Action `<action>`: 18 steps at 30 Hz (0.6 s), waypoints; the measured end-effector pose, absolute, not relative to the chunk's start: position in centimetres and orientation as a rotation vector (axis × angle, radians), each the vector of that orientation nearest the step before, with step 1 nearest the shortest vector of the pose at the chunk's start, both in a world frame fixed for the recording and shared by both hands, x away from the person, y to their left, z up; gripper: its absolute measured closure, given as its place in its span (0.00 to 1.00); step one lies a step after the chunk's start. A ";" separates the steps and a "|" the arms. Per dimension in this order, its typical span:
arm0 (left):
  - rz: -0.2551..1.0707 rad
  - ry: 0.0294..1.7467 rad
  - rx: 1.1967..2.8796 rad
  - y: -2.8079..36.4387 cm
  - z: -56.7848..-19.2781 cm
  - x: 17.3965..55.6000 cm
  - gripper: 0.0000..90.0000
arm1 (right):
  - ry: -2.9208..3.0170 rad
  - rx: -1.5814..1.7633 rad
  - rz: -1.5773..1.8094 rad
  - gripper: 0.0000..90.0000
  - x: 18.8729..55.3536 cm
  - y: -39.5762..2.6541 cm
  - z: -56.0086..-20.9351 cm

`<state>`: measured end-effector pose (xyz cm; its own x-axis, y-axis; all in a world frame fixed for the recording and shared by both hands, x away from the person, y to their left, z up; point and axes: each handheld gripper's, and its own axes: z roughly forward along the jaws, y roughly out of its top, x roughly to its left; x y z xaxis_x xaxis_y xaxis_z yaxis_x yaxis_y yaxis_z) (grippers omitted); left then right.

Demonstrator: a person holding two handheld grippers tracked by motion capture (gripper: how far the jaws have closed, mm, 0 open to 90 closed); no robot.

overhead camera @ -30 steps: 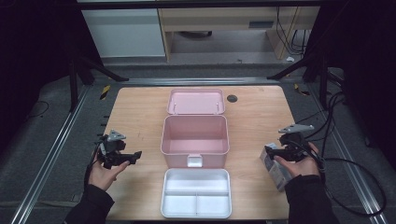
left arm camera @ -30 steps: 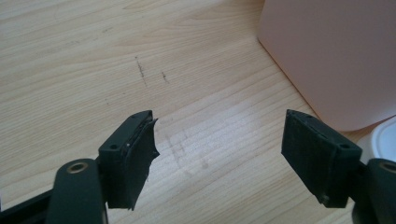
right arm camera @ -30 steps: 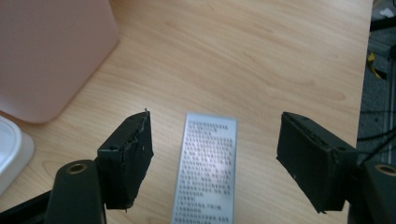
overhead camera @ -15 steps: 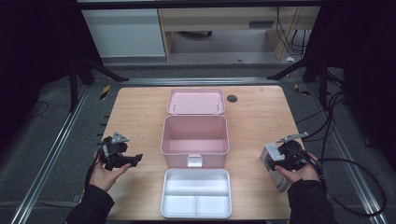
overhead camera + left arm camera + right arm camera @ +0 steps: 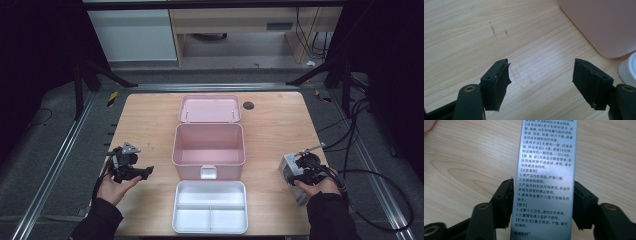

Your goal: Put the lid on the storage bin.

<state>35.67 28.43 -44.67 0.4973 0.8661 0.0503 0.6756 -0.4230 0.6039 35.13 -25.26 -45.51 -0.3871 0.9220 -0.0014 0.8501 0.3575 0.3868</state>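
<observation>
- Lying flat at the table's near right edge, the silver carton [image 5: 545,180] sits between my right gripper [image 5: 544,202], whose jaws have just been closing and now touch its sides.
- I judge the grasp is in hand; next comes a lift toward the pink box [image 5: 208,145].
- My left gripper [image 5: 541,85] waits, jaws spread and empty, near left.

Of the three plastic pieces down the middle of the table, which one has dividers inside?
The white tray nearest the person, split into compartments. The pink box is one open space, and the pink lid lies flat behind it.
</observation>
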 end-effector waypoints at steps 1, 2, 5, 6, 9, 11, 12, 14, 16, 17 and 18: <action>0.487 1.264 2.232 28.3 -44.7 35.7 0.32 | 2.401 1.603 0.477 0.51 35.1 -25.2 -45.6; 0.489 1.261 2.236 28.2 -44.7 35.6 0.32 | 2.408 1.606 0.469 0.53 35.2 -25.3 -45.6; 0.487 1.256 2.242 28.1 -44.8 35.5 0.33 | 2.415 1.634 0.460 0.58 35.3 -25.3 -45.6; 0.486 1.258 2.243 28.2 -44.8 35.6 0.33 | 2.416 1.633 0.454 0.58 35.3 -25.3 -45.6; 0.476 1.259 2.249 28.2 -45.0 35.7 0.33 | 2.418 1.652 0.440 0.59 35.5 -25.2 -45.5; 0.475 1.258 2.257 28.1 -45.1 35.7 0.33 | 2.428 1.642 0.431 0.61 35.6 -25.3 -45.5; 0.471 1.258 2.259 28.1 -45.1 35.7 0.33 | 2.426 1.648 0.426 0.61 35.6 -25.2 -45.5; 0.474 1.253 2.263 28.0 -45.1 35.7 0.33 | 2.426 1.643 0.418 0.62 35.6 -25.2 -45.5; 0.472 1.248 2.267 27.9 -45.1 35.7 0.33 | 2.428 1.644 0.417 0.63 35.6 -25.2 -45.4; 0.474 1.248 2.268 27.9 -45.1 35.7 0.34 | 2.428 1.645 0.422 0.63 35.6 -25.2 -45.4; 0.470 1.249 2.271 27.9 -45.2 35.7 0.34 | 2.428 1.636 0.429 0.63 35.6 -25.2 -45.3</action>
<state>35.73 27.90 -45.17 0.5192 0.8527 0.0581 0.6791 -0.4528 0.5778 35.64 -25.18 -45.26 -0.3771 0.9261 0.0096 0.8733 0.3521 0.3368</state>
